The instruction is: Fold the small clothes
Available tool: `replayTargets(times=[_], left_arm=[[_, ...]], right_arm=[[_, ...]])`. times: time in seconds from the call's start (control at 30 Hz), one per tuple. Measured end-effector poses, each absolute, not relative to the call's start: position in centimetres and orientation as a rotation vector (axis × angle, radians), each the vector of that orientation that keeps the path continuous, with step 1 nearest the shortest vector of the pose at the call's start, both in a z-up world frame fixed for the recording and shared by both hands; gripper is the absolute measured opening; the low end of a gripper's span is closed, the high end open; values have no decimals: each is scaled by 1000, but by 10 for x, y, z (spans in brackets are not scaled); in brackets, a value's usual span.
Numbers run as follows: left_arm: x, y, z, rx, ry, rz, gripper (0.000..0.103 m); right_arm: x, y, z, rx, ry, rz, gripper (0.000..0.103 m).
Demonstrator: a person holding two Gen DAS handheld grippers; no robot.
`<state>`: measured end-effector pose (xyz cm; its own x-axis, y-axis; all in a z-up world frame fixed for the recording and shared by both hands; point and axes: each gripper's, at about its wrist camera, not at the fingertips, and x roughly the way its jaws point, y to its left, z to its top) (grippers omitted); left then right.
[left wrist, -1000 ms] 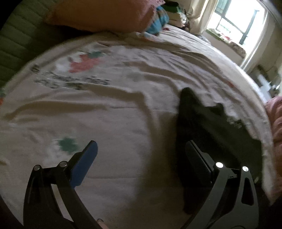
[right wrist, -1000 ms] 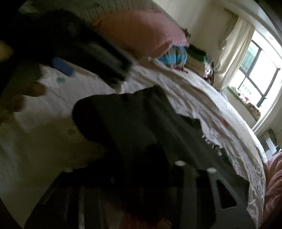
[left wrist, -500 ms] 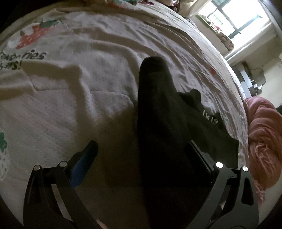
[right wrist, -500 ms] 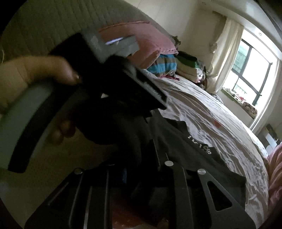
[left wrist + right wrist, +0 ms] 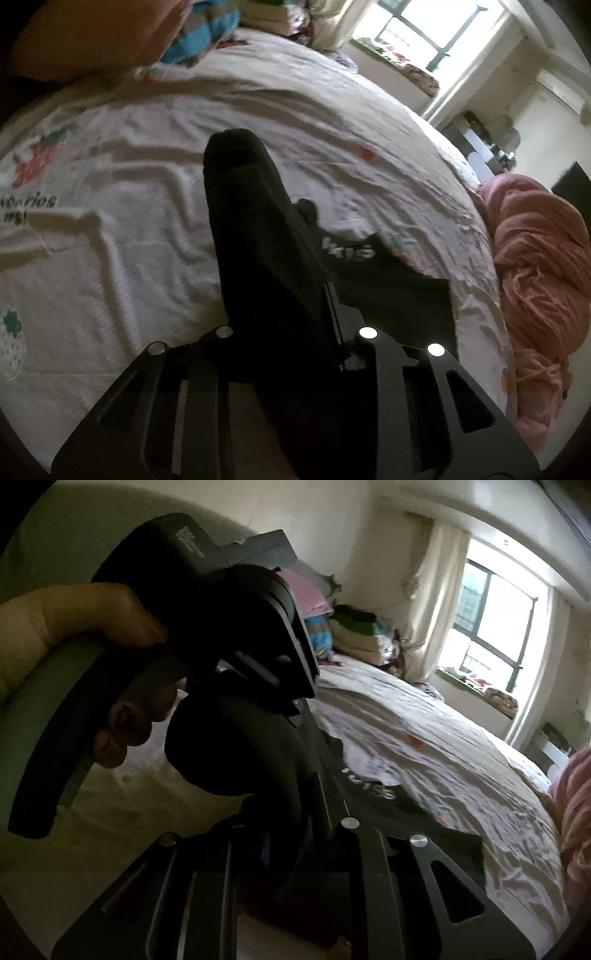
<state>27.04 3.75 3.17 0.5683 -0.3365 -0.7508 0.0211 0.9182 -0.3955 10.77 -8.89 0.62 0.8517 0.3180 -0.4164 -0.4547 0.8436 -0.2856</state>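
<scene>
A small black garment (image 5: pixel 251 206) with white lettering (image 5: pixel 347 251) lies partly lifted off the white strawberry-print bedsheet (image 5: pixel 110 258). My left gripper (image 5: pixel 288 306) points down at it, its jaws closing with a raised fold of the black cloth pinched between them. In the right wrist view my right gripper (image 5: pixel 291 805) is also closing, with black garment (image 5: pixel 221 753) bunched between its fingers. The left gripper's body (image 5: pixel 221 627), held by a hand (image 5: pixel 74 620), fills the space just ahead of it. Both sets of pads are hidden by cloth.
A pink pillow (image 5: pixel 92 33) and a blue striped cloth (image 5: pixel 207 33) lie at the head of the bed. A pink blanket heap (image 5: pixel 535 266) sits at the right edge. Stacked folded clothes (image 5: pixel 362 635) stand near the window (image 5: pixel 491 627).
My left gripper moved right over the black garment and its wide-open jaws came together on a fold. The right gripper rose with its cloth, and the left hand's gripper now looms close before it.
</scene>
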Motion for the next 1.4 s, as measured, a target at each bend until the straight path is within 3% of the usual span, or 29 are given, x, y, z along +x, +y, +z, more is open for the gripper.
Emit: replayTargets(times=[0.6, 1.17, 1.4], left_arm=[[252, -58, 75, -210, 923, -284, 20], [258, -121, 61, -163, 975, -325, 21], [265, -136, 46, -171, 1027, -345, 27]], right_arm=[[92, -181, 28, -155, 379, 306, 13], [94, -233, 9, -37, 468, 251, 12], [104, -254, -6, 70, 565, 257, 12]])
